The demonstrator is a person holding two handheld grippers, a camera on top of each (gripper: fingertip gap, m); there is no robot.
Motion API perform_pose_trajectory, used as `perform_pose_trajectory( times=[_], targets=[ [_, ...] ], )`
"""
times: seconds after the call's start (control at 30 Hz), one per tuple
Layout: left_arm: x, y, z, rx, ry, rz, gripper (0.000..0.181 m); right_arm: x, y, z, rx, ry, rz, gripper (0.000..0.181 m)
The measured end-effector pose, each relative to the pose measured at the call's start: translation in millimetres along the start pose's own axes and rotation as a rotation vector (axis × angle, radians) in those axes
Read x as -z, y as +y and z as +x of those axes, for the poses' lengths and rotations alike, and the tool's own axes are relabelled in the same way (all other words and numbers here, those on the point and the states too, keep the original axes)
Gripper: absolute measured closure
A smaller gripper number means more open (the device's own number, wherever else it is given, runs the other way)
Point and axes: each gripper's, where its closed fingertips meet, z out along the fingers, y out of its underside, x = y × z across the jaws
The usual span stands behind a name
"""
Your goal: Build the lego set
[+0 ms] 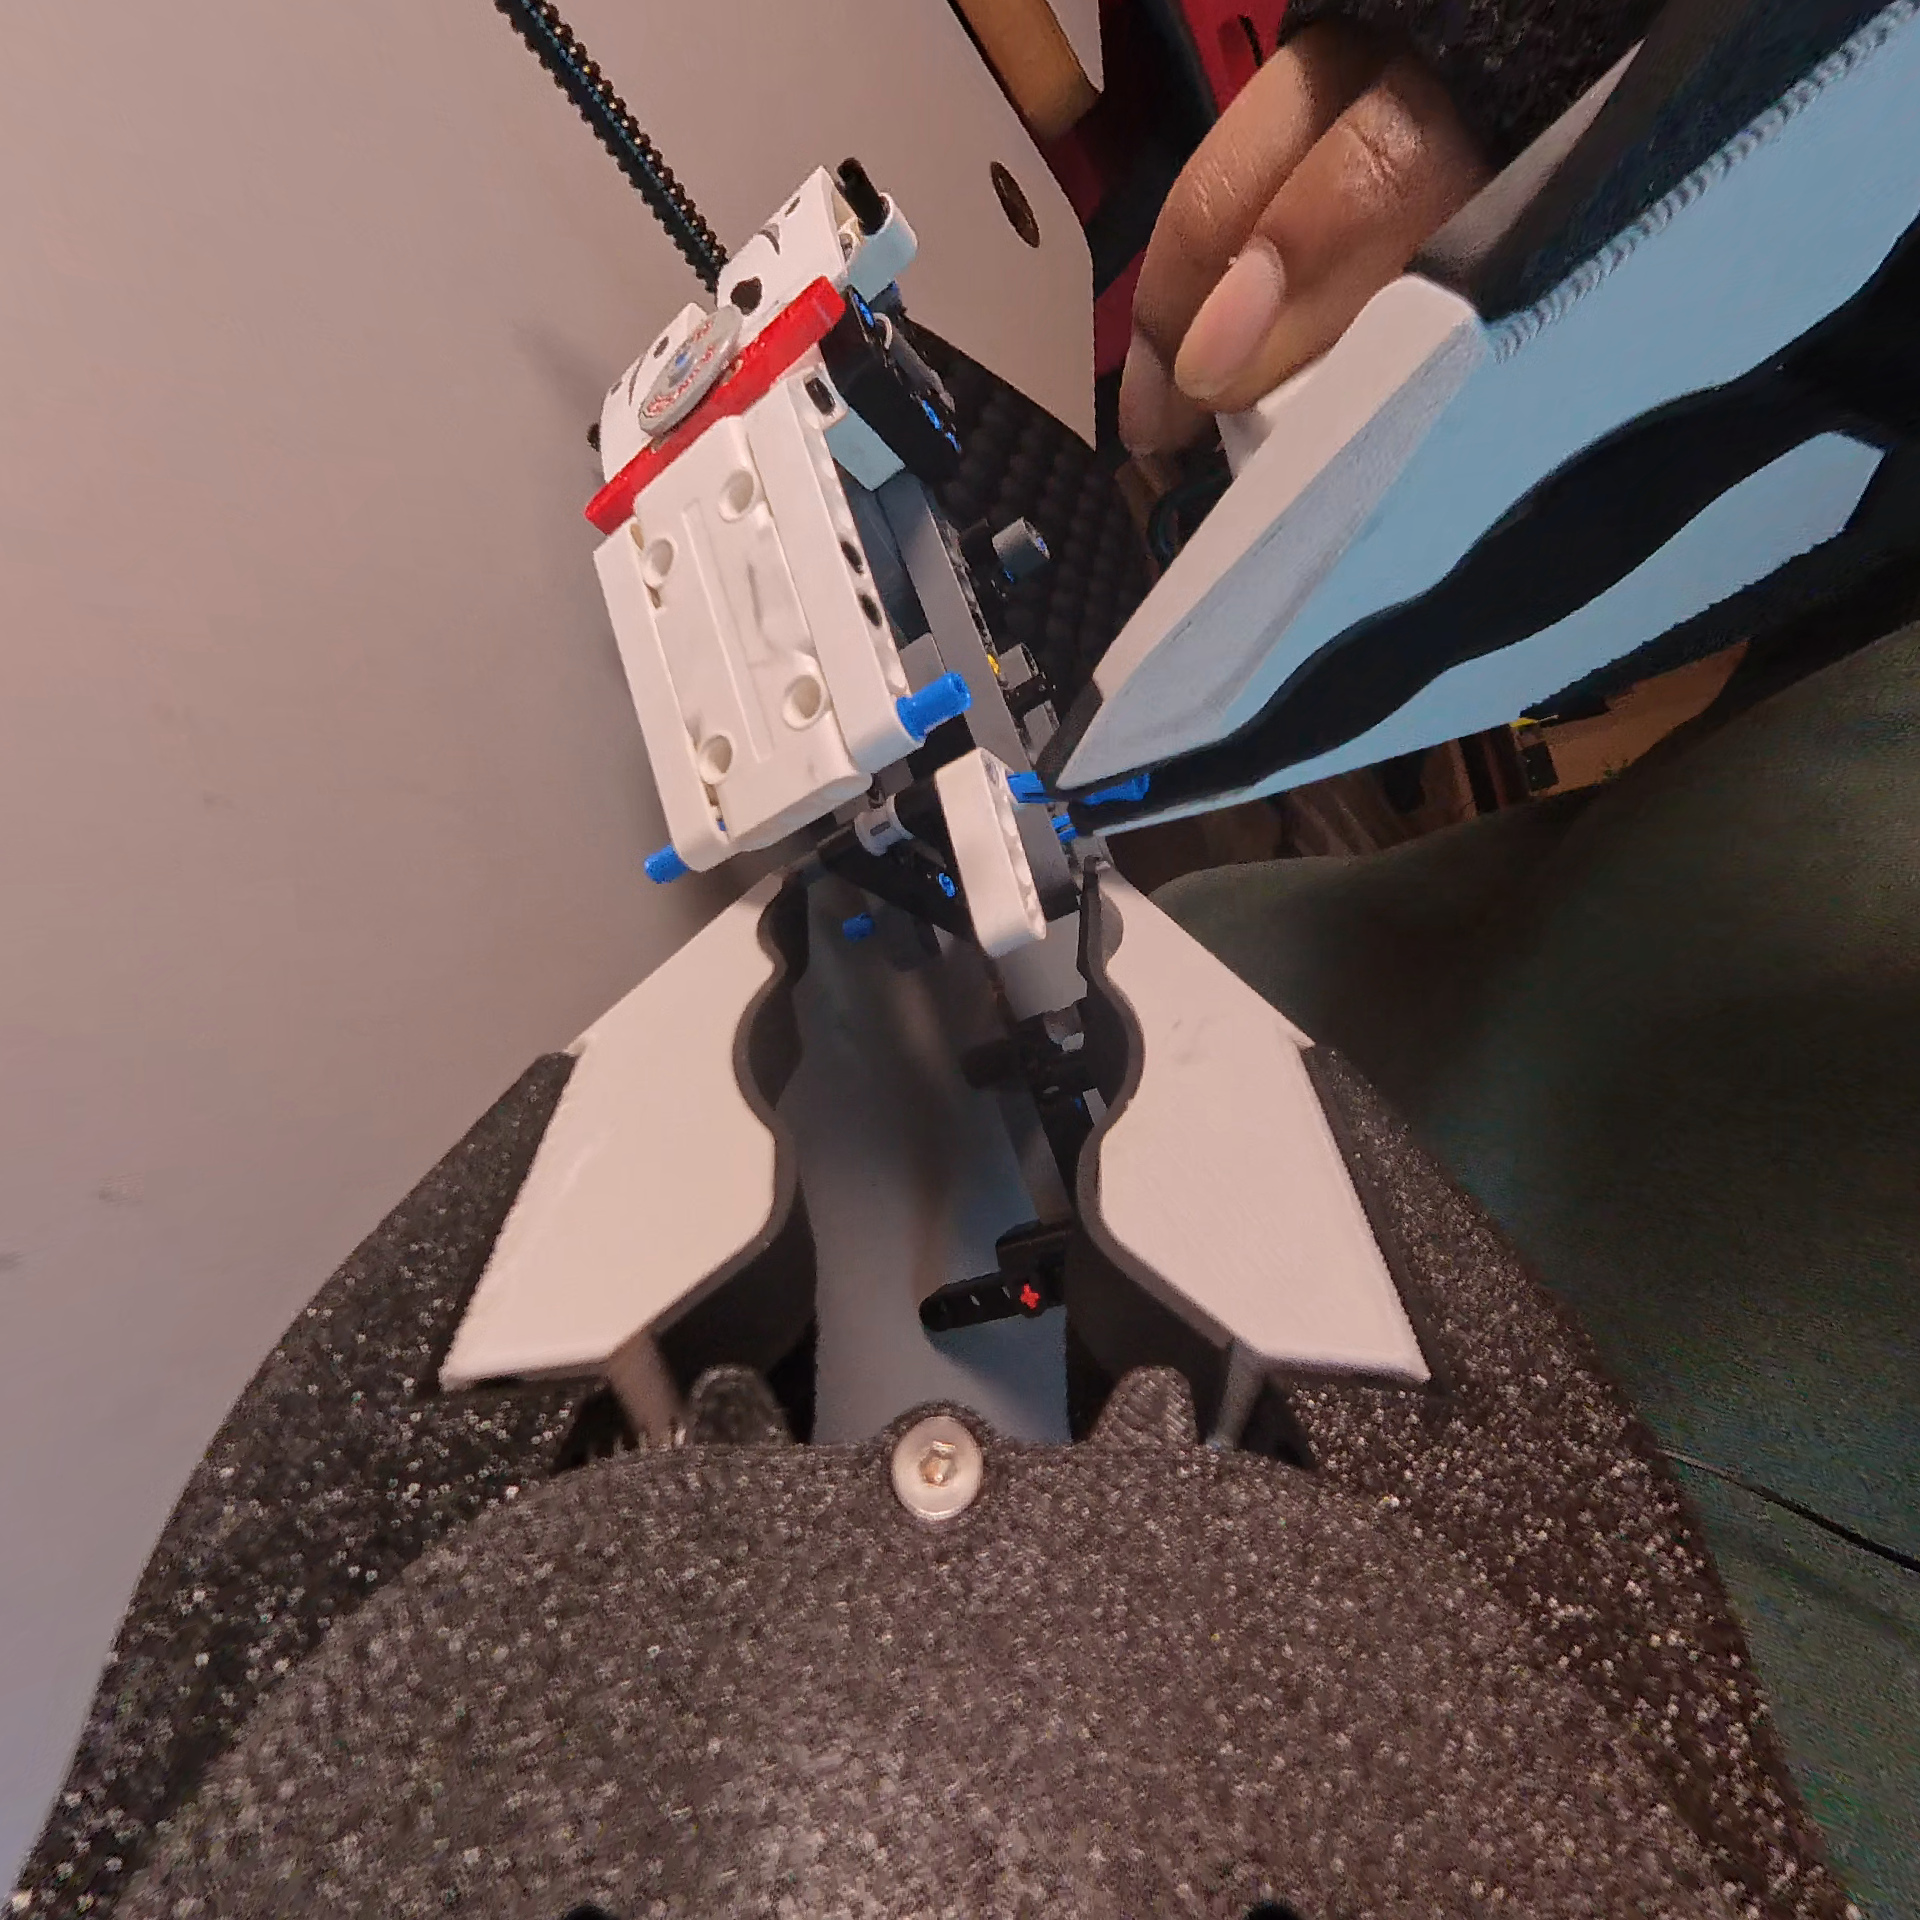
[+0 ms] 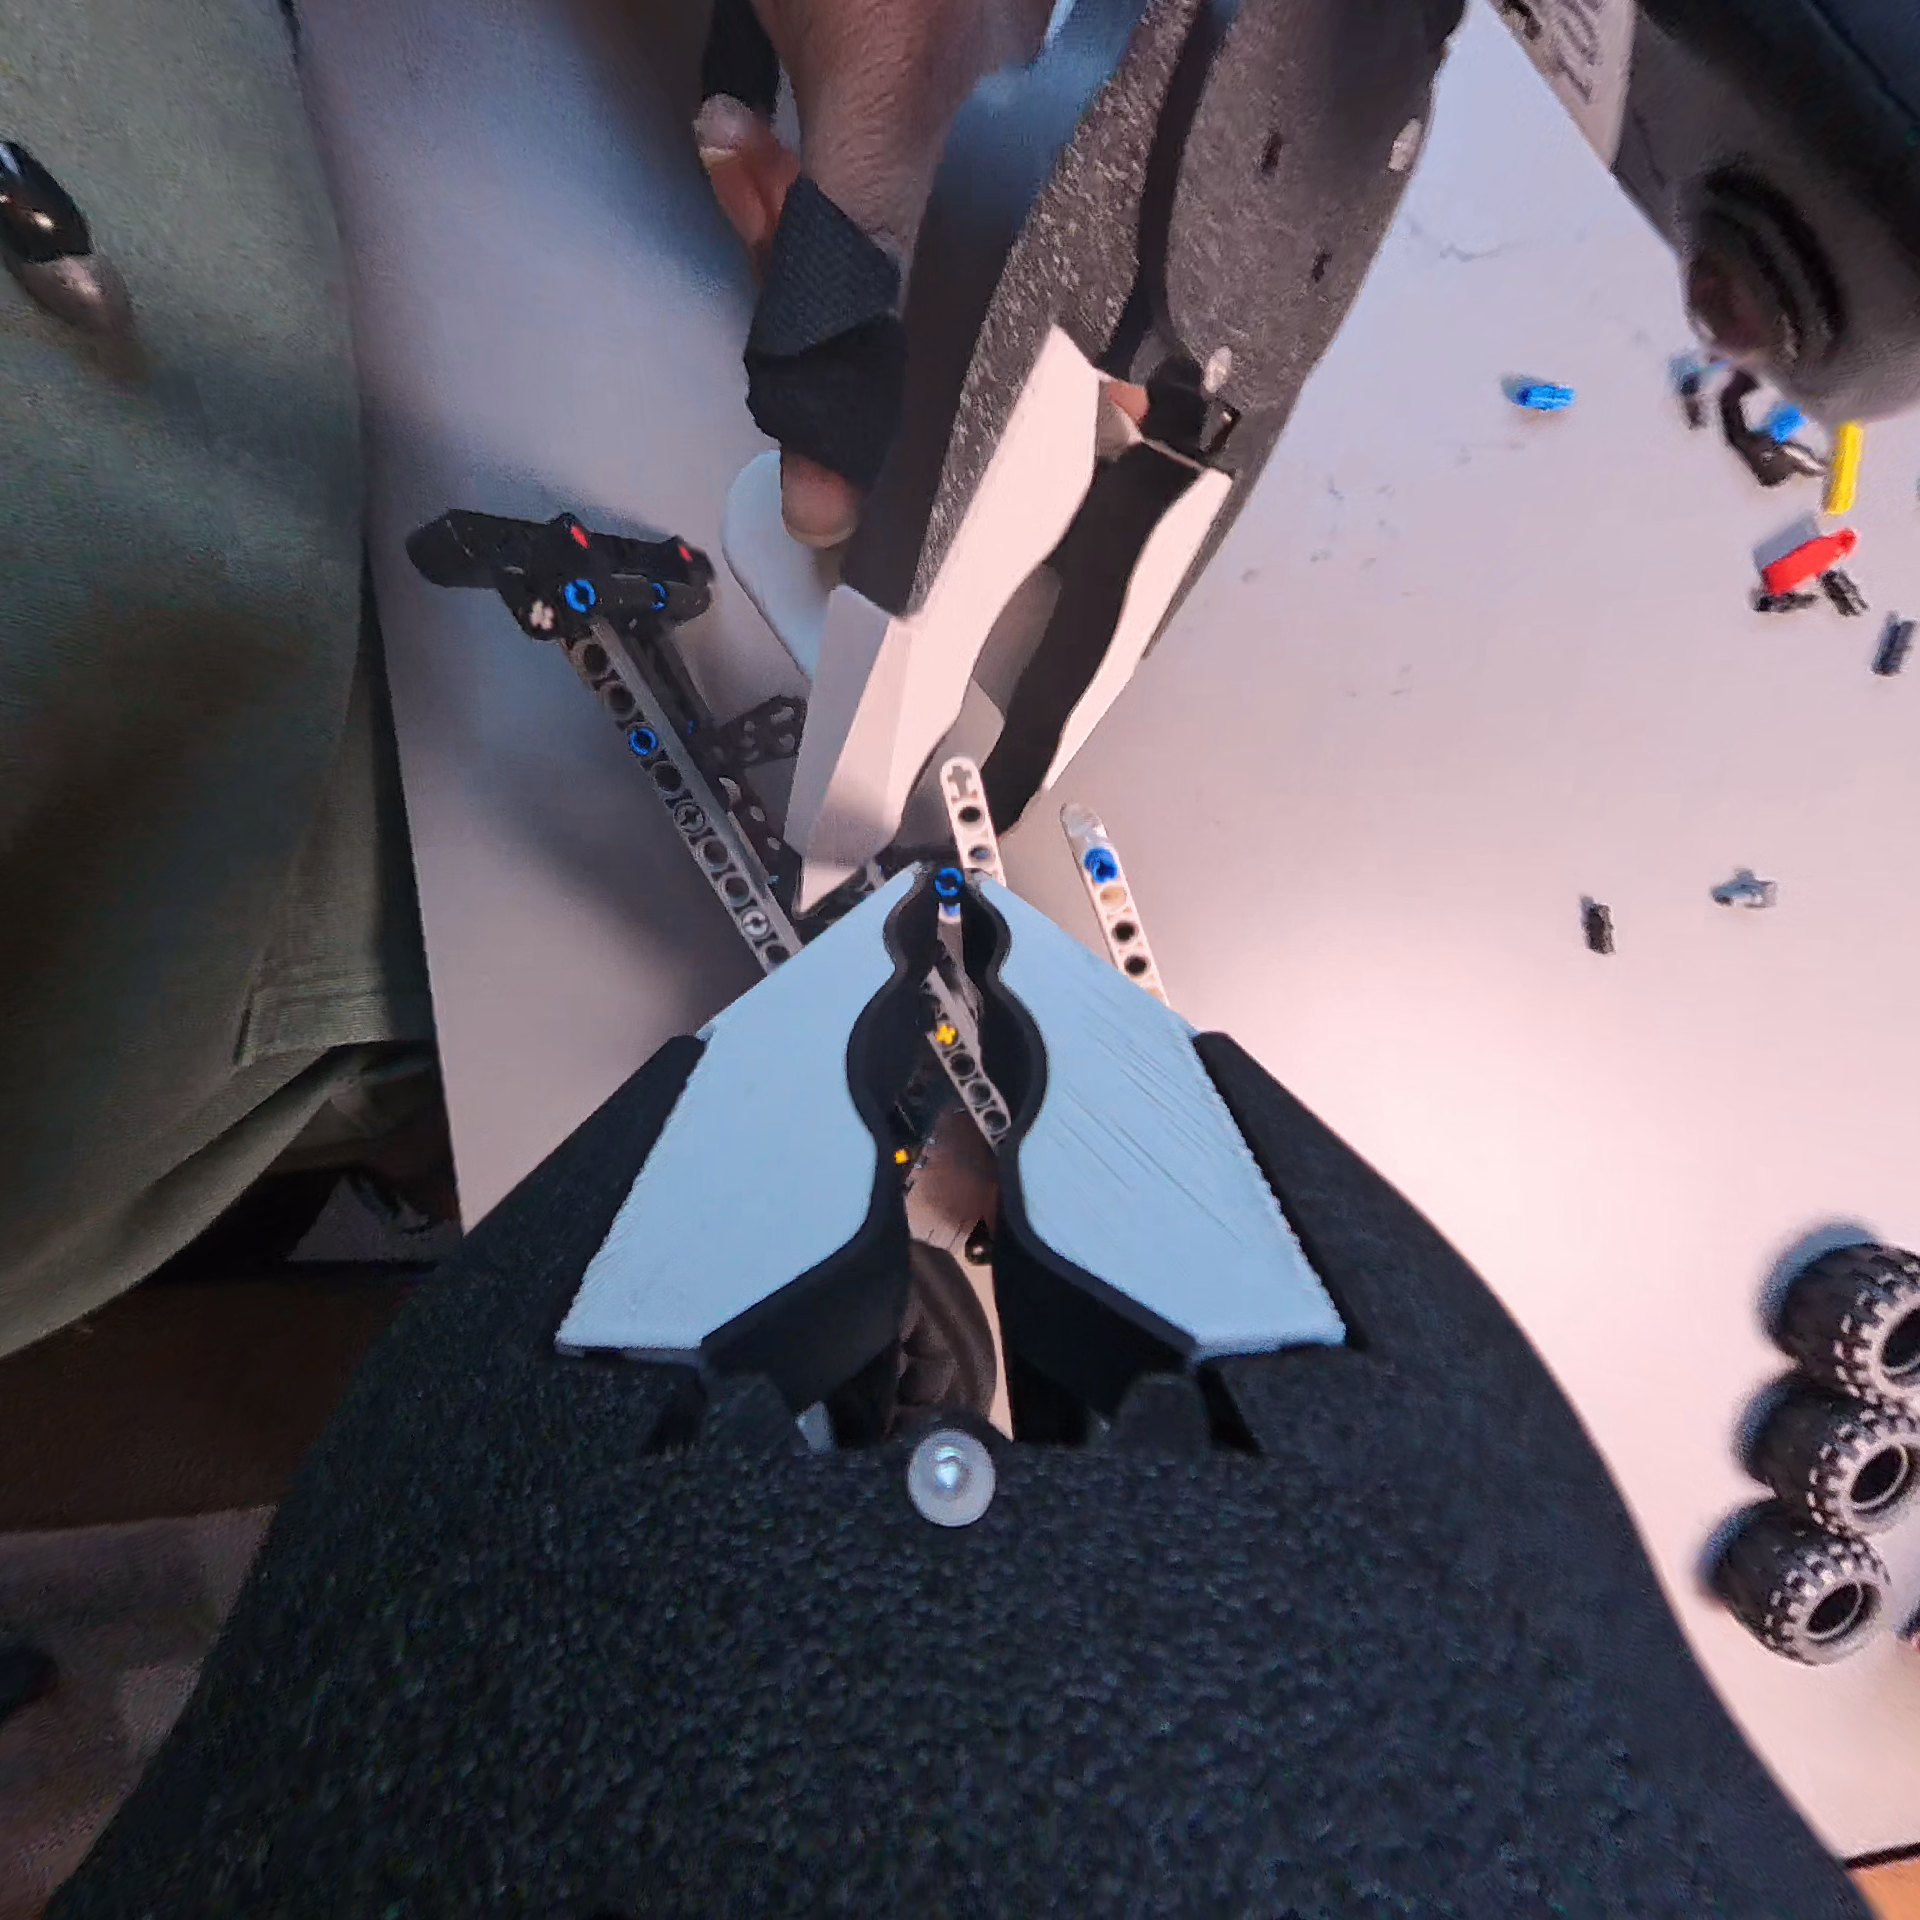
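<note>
Two claws meet at one spot on the half-built lego model (image 1: 821, 582), which is held up off the tabletop (image 2: 1403, 779). The left claw (image 1: 940, 914) pinches the model's grey and black frame between its fingers, apparently to brace it so a push from the side cannot swing it away. The right claw (image 1: 1070, 795) comes in from the right with its tips pressed together on a small blue pin (image 1: 1117, 788), right at the frame's edge beside a white beam (image 1: 992, 852); I judge the pin is being seated into a hole there. In the right wrist view the tips close at a blue pin end (image 2: 948, 883). Farther out on the tabletop lie three black tyres (image 2: 1839, 1455) and scattered loose pieces (image 2: 1803, 556), kept clear but within reach for later steps.
</note>
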Motion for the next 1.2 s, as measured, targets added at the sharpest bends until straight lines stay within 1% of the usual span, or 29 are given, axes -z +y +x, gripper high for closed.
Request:
perform_pose_trajectory(
  times=[0.03,0.1,0.2,0.27,0.4,0.5,0.57,0.67,0.77,0.87,0.93,1.0,1.07,1.13,1.2],
  targets=[
    [-1.7,1.2,1.8,-0.002,0.004,-0.007,0.129,-1.7,-0.9,-2.9,0.005,-0.025,-0.017,0.179],
    [-1.8,-1.0,1.7,-0.006,-0.004,0.005,0.130,-3.9,0.4,2.8,0.004,-0.021,-0.027,0.178],
    [0.0,-0.9,0.7,0.008,0.011,0.012,0.129,-1.6,-1.2,1.9,-0.043,-0.048,0.057,0.178],
    [0.6,-1.4,0.4,0.010,0.017,0.011,0.129,0.5,-1.0,4.2,-0.126,-0.052,0.147,0.178],
    [1.8,-2.1,-0.6,0.021,0.026,0.012,0.129,4.5,-1.2,8.5,-0.333,-0.060,0.395,0.178],
    [1.8,-1.7,-0.5,0.035,0.038,0.010,0.129,5.3,1.3,8.1,-0.417,-0.042,0.542,0.177],
    [3.1,-1.1,-0.5,0.047,0.053,0.005,0.128,6.8,2.1,7.6,-0.406,0.001,0.595,0.178],
    [8.8,-2.0,-2.5,0.045,0.054,0.007,0.128,5.5,6.4,6.0,-0.381,0.058,0.602,0.177],
    [13.8,0.3,-4.3,0.038,0.053,-0.015,0.127,15.8,-0.6,9.8,-0.371,0.100,0.665,0.177],
    [18.4,3.6,-5.3,0.044,0.059,-0.040,0.126,19.4,-7.5,12.9,-0.331,0.125,0.658,0.177],
    [23.3,6.6,-8.8,0.034,0.035,-0.063,0.124,16.9,-12.6,10.4,-0.293,0.122,0.647,0.177],
    [31.3,13.7,-10.1,-0.003,0.008,-0.115,0.123,19.3,-19.8,9.0,-0.283,0.110,0.680,0.177],
    [44.2,12.2,-10.7,-0.096,-0.043,-0.119,0.129,27.1,-26.8,10.2,-0.300,0.099,0.738,0.177],
    [57.2,0.2,6.3,-0.219,-0.014,-0.060,0.143,36.5,-35.8,10.8,-0.308,0.091,0.809,0.177],
    [63.8,-15.1,28.7,-0.327,0.040,0.037,0.149,42.6,-45.8,8.4,-0.288,0.084,0.865,0.177]
  ],
)
